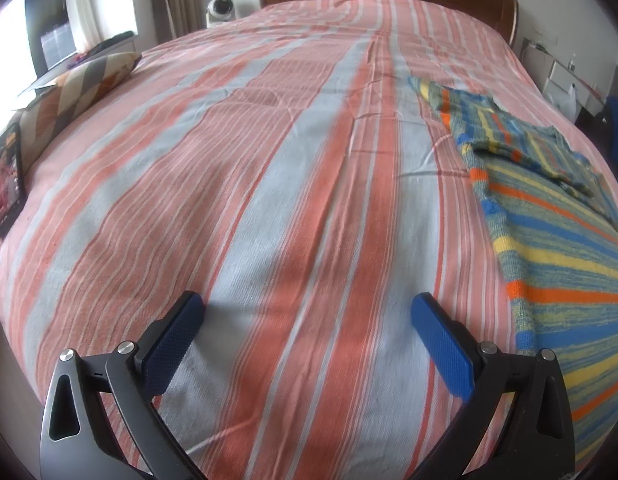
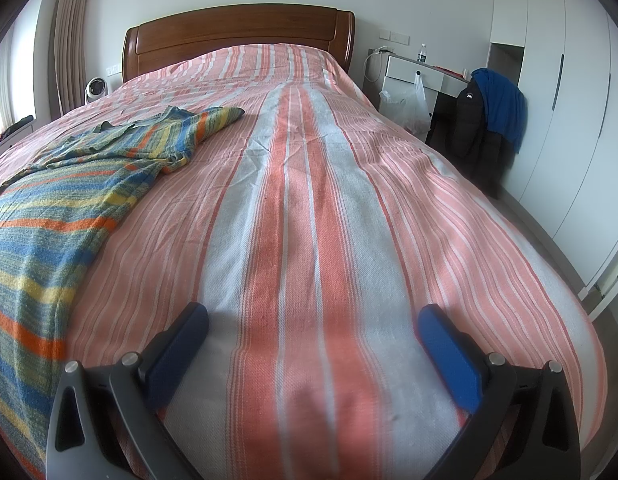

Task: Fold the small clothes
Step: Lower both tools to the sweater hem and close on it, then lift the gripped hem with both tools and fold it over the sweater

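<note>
A small knitted sweater (image 1: 557,216) with blue, yellow, orange and green stripes lies spread on the bed, at the right of the left wrist view. It lies at the left of the right wrist view (image 2: 57,208), one sleeve reaching toward the headboard. My left gripper (image 1: 309,312) is open and empty, low over the bedspread to the left of the sweater. My right gripper (image 2: 313,320) is open and empty, low over the bedspread to the right of the sweater. Neither touches the sweater.
The bed carries a pink, red and grey striped bedspread (image 2: 329,208), with a wooden headboard (image 2: 237,36) behind. A phone (image 1: 7,176) and a patterned pillow (image 1: 77,88) lie at the bed's left edge. A chair with jackets (image 2: 485,116) and a wardrobe stand to the right.
</note>
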`<state>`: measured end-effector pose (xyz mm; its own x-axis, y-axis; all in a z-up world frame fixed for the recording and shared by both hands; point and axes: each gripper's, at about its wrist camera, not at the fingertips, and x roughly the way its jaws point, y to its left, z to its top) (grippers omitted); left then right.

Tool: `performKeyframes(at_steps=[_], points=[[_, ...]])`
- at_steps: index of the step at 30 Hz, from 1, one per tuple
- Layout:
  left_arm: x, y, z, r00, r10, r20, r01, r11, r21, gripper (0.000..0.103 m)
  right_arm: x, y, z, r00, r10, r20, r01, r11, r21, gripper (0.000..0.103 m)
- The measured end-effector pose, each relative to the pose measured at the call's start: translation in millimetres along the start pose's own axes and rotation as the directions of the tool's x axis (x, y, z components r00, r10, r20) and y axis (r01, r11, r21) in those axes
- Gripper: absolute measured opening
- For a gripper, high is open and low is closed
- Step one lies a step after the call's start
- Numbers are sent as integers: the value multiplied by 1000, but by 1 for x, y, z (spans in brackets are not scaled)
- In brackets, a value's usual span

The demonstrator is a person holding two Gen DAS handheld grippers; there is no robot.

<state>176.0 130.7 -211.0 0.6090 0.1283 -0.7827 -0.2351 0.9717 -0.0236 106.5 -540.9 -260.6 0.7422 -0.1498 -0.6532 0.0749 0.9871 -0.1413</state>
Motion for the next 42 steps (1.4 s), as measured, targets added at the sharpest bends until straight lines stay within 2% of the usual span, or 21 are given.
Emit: performKeyframes(at_steps=[13,15,16,18,20,22,24,25,26,27,28,30,32,33,36,37,38,39,40,41,42], points=[[-1,0,0,1000,0,-2,0,1000,-1,103,0,0,-1,1000,0,1,0,1000,0,103],[-6,3,1,999,3,-32,-4,1000,-29,102,0,0,0,1000,0,-1,0,1000,-1,103],[-13,5,0,999,-17,-39,15,999,-48,102,0,0,2,1000,2,-19,-2,1000,-9,103],[-33,9,-7,993,-112,-46,109,992,-63,102,-2,1,11,996,16,-90,-20,999,-45,103],[-48,6,-22,977,-190,-96,188,982,-28,102,-16,-3,20,990,40,-133,-47,998,-51,103],[-57,-3,-42,960,-231,-161,237,971,18,102,-39,-6,28,982,120,-143,-124,992,-25,103],[-57,-19,-69,929,-259,-264,282,958,56,102,-59,-5,28,951,232,-204,-236,972,1,103],[-54,-27,-82,910,-265,-319,300,952,67,101,-65,-2,25,926,288,-246,-293,956,14,103],[-50,-37,-92,896,-253,-366,302,950,81,100,-71,3,17,884,356,-304,-363,931,36,103],[-47,-45,-98,889,-235,-393,296,950,102,99,-73,7,13,861,385,-334,-393,918,46,102],[-44,-54,-102,889,-209,-408,285,949,134,94,-75,13,4,825,418,-380,-431,901,55,102],[-40,-64,-105,890,-182,-418,273,947,168,85,-74,25,-8,784,440,-437,-466,883,53,92],[-35,-67,-108,887,-164,-431,262,949,177,76,-70,36,-20,754,435,-493,-483,875,33,82],[-34,-67,-110,884,-166,-438,264,949,173,73,-68,39,-23,748,428,-507,-484,875,24,81],[-28,-65,-114,863,-188,-469,282,949,139,43,-63,47,-33,732,423,-535,-489,872,20,76],[-24,-65,-117,851,-196,-486,289,949,124,23,-60,49,-36,719,435,-542,-497,867,36,73],[-21,-65,-120,843,-196,-501,291,950,117,7,-56,49,-37,706,445,-550,-503,863,52,63],[-19,-64,-122,836,-200,-511,295,949,111,6,-50,51,-39,686,458,-566,-512,856,71,46],[-20,-63,-124,835,-205,-511,299,948,109,5,-53,55,-42,674,462,-577,-517,852,78,35],[-21,-63,-123,833,-213,-511,306,946,105,4,-49,55,-43,657,465,-593,-520,850,90,6],[-24,-62,-122,829,-228,-511,317,944,92,3,-50,55,-44,654,469,-594,-518,849,100,6]])
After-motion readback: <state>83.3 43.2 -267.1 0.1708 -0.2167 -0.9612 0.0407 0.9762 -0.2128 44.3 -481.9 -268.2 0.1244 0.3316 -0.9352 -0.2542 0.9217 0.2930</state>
